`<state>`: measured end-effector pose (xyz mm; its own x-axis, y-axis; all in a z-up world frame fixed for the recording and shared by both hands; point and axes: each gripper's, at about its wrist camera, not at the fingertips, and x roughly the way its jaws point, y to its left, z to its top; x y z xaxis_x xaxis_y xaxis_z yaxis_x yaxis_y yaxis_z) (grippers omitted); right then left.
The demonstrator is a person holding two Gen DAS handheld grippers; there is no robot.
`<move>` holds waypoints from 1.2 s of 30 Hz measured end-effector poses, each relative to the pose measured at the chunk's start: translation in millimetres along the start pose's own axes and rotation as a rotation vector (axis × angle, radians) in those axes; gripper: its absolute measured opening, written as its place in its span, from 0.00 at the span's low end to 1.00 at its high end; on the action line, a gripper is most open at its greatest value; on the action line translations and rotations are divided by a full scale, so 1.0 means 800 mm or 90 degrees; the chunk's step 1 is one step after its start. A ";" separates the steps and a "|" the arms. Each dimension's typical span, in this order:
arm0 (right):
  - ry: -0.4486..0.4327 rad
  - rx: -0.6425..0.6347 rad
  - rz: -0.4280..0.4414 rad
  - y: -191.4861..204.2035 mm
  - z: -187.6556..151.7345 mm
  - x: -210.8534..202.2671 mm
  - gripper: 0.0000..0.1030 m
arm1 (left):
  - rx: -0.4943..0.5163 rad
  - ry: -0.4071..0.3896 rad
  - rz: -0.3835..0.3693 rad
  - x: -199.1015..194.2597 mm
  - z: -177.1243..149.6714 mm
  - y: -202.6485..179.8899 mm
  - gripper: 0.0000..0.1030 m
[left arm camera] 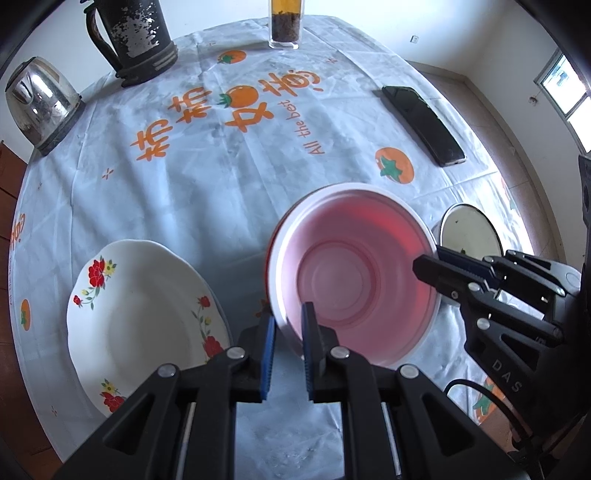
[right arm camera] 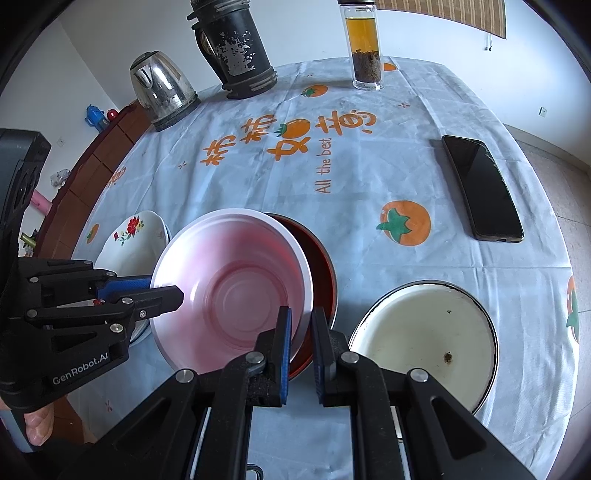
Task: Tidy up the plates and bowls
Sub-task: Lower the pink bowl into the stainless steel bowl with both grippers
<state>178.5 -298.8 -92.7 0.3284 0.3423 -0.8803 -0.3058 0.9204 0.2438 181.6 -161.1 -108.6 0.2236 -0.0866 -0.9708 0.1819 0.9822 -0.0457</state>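
A pink plastic bowl (left arm camera: 354, 273) (right arm camera: 236, 284) is held tilted between both grippers, partly over a dark red bowl (right arm camera: 321, 266) beneath it. My left gripper (left arm camera: 288, 328) is shut on the pink bowl's near-left rim; it shows in the right wrist view (right arm camera: 162, 291). My right gripper (right arm camera: 301, 332) is shut on the opposite rim; it shows in the left wrist view (left arm camera: 436, 269). A white floral plate (left arm camera: 140, 317) (right arm camera: 133, 240) lies to the left. A white enamel bowl (right arm camera: 424, 343) (left arm camera: 469, 232) sits to the right.
A steel kettle (left arm camera: 40, 103) (right arm camera: 162, 88), a black jug (left arm camera: 136, 37) (right arm camera: 236, 48) and a tea bottle (left arm camera: 284, 26) (right arm camera: 364, 48) stand at the table's far edge. A black phone (left arm camera: 423, 123) (right arm camera: 482, 188) lies at right on the printed tablecloth (left arm camera: 221, 166).
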 end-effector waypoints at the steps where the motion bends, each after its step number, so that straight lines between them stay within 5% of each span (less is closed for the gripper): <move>1: 0.000 -0.001 0.000 0.000 0.000 0.000 0.11 | -0.001 0.000 0.000 0.000 0.000 0.001 0.10; 13: 0.006 -0.001 0.004 0.001 0.000 0.004 0.11 | -0.009 0.005 -0.003 0.004 0.001 0.004 0.11; 36: -0.003 -0.013 -0.014 0.007 0.000 0.001 0.11 | -0.025 0.015 -0.007 0.007 -0.001 0.005 0.27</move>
<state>177.1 -293.3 -92.4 0.3398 0.3229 -0.8833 -0.3170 0.9236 0.2157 183.3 -157.5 -114.7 0.1991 -0.0937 -0.9755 0.1466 0.9871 -0.0649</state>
